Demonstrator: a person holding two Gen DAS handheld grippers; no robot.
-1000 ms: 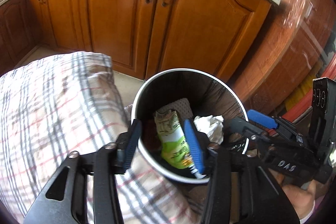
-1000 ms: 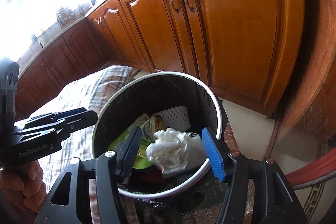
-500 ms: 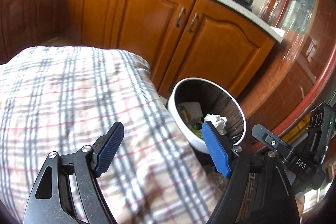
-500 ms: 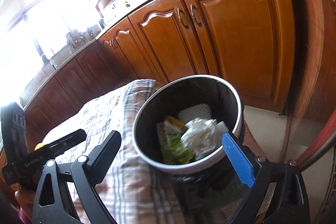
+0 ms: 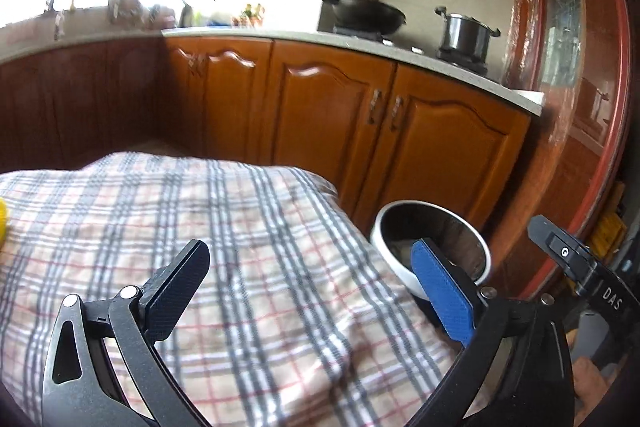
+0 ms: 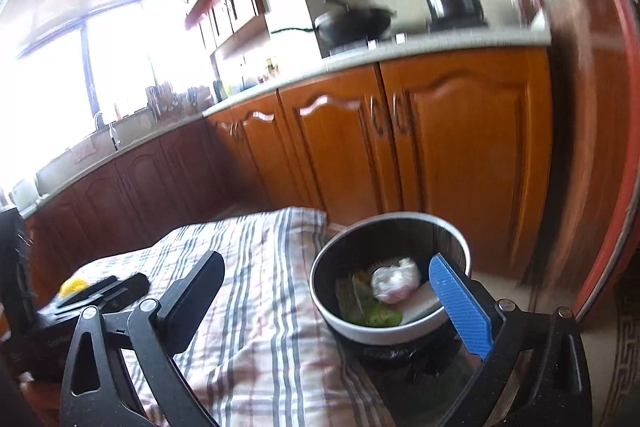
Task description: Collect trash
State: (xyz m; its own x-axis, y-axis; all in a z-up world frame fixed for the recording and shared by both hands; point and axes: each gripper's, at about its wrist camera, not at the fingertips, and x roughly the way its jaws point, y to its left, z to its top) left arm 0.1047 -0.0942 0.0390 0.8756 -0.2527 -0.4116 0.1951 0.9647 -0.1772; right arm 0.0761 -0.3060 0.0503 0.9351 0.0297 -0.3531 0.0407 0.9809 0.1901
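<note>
A: Now, both sets of jaws have just been opening and stand wide apart with nothing between them, left gripper [image 5: 308, 291] and right gripper [image 6: 328, 301] alike. Our dropped trash sits in the waste bin [image 6: 360, 333]: a crumpled white wad [image 6: 396, 285] and a green wrapper [image 6: 378, 315].

B: Risk from here?

A: We judge the bin rim the trouble. It lies just behind our right gripper's blue finger [image 6: 460, 311]; a careless sweep could tip it and spill.

B: Room to move?

A: Plenty over the plaid tablecloth [image 5: 248, 267] under the left fingers. One yellow item [image 6: 72, 284] lies beyond our black finger, possibly more trash. The cloth edge droops beside the bin, so fingers could snag it. Cabinet doors [image 5: 432, 163] stand well beyond.
</note>
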